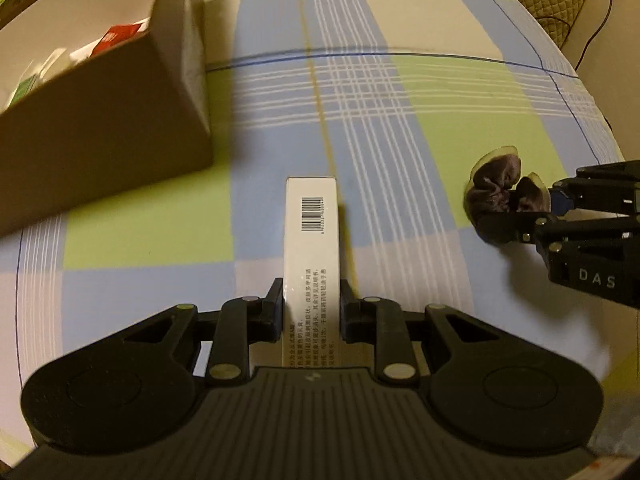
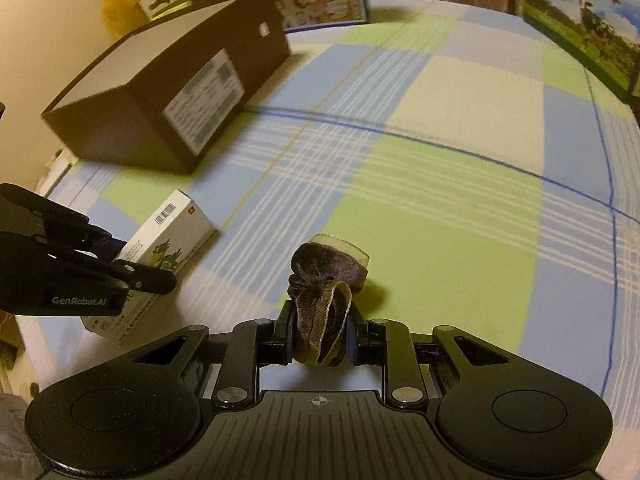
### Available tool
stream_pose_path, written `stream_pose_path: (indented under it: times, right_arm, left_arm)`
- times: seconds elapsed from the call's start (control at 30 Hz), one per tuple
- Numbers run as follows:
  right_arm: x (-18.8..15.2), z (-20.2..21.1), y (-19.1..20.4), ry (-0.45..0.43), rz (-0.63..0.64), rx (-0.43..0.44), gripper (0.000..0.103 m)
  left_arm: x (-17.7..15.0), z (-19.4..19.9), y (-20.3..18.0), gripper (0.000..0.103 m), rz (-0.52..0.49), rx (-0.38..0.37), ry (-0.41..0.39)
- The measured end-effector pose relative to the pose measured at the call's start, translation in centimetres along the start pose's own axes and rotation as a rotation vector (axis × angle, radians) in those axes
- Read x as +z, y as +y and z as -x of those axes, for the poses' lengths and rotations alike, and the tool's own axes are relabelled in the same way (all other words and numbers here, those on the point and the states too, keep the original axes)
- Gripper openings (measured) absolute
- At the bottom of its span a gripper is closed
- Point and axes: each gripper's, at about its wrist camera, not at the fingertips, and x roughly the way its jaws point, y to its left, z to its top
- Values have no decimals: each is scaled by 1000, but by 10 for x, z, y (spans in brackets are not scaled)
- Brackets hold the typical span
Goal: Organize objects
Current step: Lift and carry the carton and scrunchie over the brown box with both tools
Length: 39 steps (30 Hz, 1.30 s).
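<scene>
Both grippers are loaded, so the step in hand looks like carrying picked items toward the brown cardboard box (image 1: 100, 120), which fills the upper left of the left wrist view and already holds a few small packages. The left gripper (image 1: 311, 312) has its fingers closed on the sides of a white carton (image 1: 312, 248) with a barcode, which sticks out forward at the centre of that frame, over the checked cloth (image 1: 440, 92); whether its far end touches the cloth I cannot tell. The right gripper (image 2: 320, 338) pinches a dark velvet hair tie (image 2: 324, 284) with a gauzy ribbon edge, low in the middle of the right wrist view. The two items sit near each other, the box well apart from both. Next, I judge, each needs lifting over the box's near wall and releasing inside, one at a time to avoid a clash.
</scene>
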Motion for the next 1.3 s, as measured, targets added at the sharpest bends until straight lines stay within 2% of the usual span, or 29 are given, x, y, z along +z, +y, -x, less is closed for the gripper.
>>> stream_pose_path:
  times: [0.33, 0.53, 0.87, 1.3]
  right_arm:
    - [-9, 1, 17, 14, 5, 0, 21]
    - [-10, 9, 25, -10, -11, 2, 21]
    - [6, 18, 58, -58, 31, 52, 21]
    - [49, 13, 128, -119, 149, 157, 21]
  left_arm:
    - [7, -5, -10, 22, -28, 7, -27]
    - [0, 2, -1, 21, -14, -7, -45]
    - [-12, 37, 37, 21, 72, 9, -116]
    - [-32, 94, 114, 21, 226, 69, -210]
